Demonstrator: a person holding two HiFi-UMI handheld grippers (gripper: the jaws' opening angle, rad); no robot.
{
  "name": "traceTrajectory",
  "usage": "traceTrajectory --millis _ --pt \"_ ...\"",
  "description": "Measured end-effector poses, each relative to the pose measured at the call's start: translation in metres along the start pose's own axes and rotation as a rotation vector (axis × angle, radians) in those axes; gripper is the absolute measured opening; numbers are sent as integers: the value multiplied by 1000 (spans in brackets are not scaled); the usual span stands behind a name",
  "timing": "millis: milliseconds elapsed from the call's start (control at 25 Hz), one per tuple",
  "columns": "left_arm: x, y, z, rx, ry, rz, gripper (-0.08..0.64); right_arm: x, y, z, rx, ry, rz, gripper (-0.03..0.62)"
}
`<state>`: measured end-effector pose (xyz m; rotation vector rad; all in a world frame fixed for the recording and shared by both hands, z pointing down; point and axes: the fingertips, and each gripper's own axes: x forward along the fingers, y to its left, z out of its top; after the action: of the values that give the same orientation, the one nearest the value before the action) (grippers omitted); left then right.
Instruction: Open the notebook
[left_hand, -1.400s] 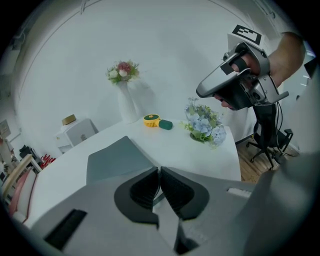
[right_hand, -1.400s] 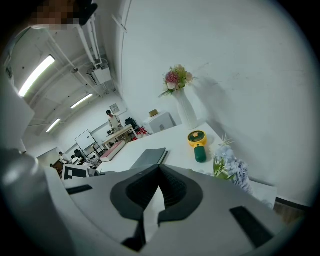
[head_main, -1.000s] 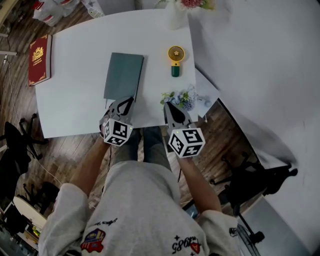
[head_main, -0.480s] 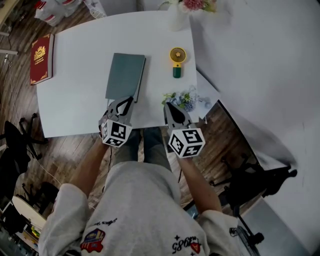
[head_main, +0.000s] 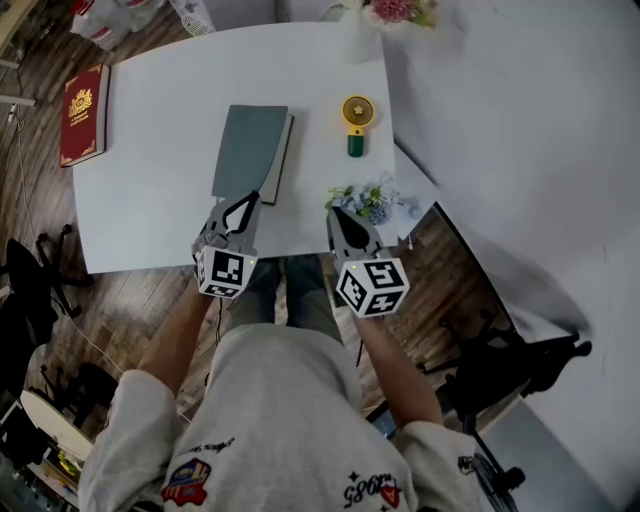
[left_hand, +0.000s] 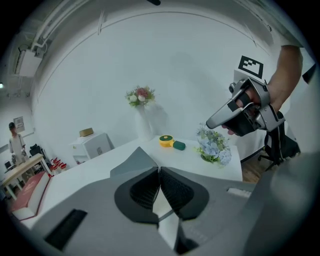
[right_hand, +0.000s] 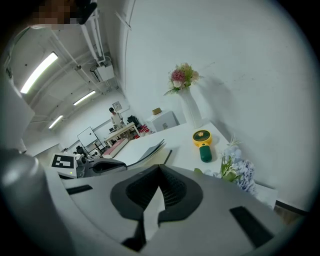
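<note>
A grey-green notebook (head_main: 250, 148) lies on the white table (head_main: 150, 205). My left gripper (head_main: 250, 200) is shut on the near corner of its cover. The cover is lifted a little, and a pale strip of pages shows along its right side. In the right gripper view the cover (right_hand: 145, 150) rises at a slant from the left gripper (right_hand: 122, 164). In the left gripper view the cover (left_hand: 134, 161) peaks just behind the closed jaws. My right gripper (head_main: 335, 212) hovers at the table's near edge, shut and holding nothing, apart from the notebook.
A yellow and green hand fan (head_main: 354, 122) lies right of the notebook. Blue artificial flowers (head_main: 368, 198) sit beside the right gripper. A vase of flowers (head_main: 365, 25) stands at the far edge, and a red book (head_main: 82, 115) lies at the far left.
My left gripper has risen with the cover's corner, so the cover now stands off the pages. The right gripper has kept still.
</note>
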<state>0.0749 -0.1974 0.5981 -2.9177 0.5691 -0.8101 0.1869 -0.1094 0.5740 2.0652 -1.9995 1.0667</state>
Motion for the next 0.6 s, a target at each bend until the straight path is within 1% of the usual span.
traceTrajectory --millis 200,600 --pt "-9 9 4 -18 -32 42 15 3 6 -1 -9 6 10 -8" --pt "-22 24 7 -44 -69 99 15 8 18 -3 -26 19 27 -8"
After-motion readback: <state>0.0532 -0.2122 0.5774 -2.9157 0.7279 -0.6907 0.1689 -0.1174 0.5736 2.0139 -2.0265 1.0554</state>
